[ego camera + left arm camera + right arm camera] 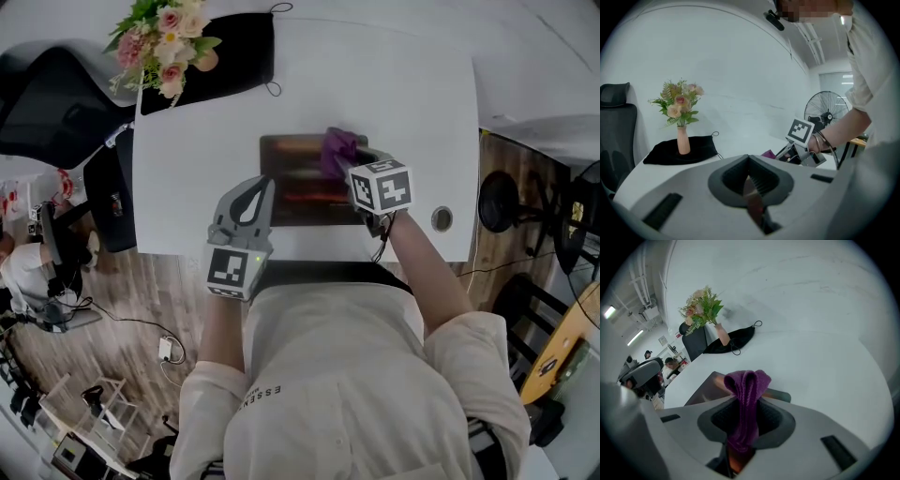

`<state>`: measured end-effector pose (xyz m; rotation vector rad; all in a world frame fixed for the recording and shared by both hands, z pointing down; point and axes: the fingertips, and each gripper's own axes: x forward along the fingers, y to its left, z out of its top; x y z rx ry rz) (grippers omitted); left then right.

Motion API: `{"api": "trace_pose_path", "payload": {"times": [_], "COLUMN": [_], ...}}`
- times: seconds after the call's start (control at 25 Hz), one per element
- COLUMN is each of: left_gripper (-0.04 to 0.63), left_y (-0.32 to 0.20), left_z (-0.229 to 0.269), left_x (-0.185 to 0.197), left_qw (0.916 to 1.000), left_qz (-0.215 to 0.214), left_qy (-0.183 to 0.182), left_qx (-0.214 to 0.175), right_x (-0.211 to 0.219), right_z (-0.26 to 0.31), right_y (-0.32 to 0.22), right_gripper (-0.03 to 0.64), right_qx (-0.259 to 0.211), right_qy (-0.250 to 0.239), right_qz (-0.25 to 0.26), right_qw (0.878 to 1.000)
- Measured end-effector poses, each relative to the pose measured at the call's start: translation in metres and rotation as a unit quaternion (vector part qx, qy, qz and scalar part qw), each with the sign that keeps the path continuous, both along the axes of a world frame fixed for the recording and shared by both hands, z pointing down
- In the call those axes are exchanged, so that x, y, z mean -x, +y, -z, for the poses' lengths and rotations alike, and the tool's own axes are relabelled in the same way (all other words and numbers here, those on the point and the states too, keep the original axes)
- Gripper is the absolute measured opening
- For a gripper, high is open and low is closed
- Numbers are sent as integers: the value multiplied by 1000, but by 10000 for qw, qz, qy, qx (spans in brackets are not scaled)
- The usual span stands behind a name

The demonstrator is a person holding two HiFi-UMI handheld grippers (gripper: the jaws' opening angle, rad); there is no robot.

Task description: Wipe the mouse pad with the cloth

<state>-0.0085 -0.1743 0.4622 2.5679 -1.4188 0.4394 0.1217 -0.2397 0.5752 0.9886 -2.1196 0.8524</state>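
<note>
Currently the right gripper (352, 170) has its jaws closed on the purple cloth (744, 401). The cloth runs up between the jaws and folds over in a loop above them. In the head view the cloth (338, 150) sits over the far right part of the dark mouse pad (298, 190), which lies flat at the middle of the white table (417, 103). The left gripper (750, 174) has its jaws closed together with nothing gripped. It is positioned at the near left corner of the mouse pad, well apart from the cloth. A vase of flowers (165, 39) stands on a black mat (234, 52) at the far left corner of the table.
</note>
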Motion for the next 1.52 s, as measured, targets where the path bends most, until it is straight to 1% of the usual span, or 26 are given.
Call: {"api": "trace_pose_path", "payload": {"times": [0.32, 0.48, 0.68, 0.76, 0.88, 1.12, 1.32, 1.52], "left_gripper": [0, 0, 0, 0, 0, 0, 0, 0], "left_y": [-8, -13, -14, -13, -8, 6, 16, 28], "left_z": [2, 6, 11, 11, 11, 7, 5, 6], "left_x": [-14, -26, -33, -32, -26, -1, 24, 52], "left_qw": [9998, 9993, 9985, 9983, 9986, 9993, 9996, 9999], "left_qz": [-186, -357, -520, -557, -523, -375, -264, -63], "left_qy": [38, 7, 29, 24, 19, -2, -117, -112], "left_qx": [-17, -84, -144, -140, -122, -52, -21, 10], "right_x": [-51, -76, -97, -99, -85, -25, 39, 99], "right_z": [-1, -2, 0, 4, 17, 39, 33, 26], "right_y": [-2, -1, -1, 0, 5, 26, 54, 73], "right_gripper": [98, 100, 100, 100, 100, 100, 100, 100], "right_qx": [16, 79, 20, -8, -87, -266, 46, 286], "right_qy": [154, 207, 512, 473, 248, -103, -508, -652], "right_qz": [-504, -827, -1057, -1107, -957, -337, 68, 599], "right_qw": [9986, 9963, 9931, 9927, 9951, 9990, 9987, 9957]}}
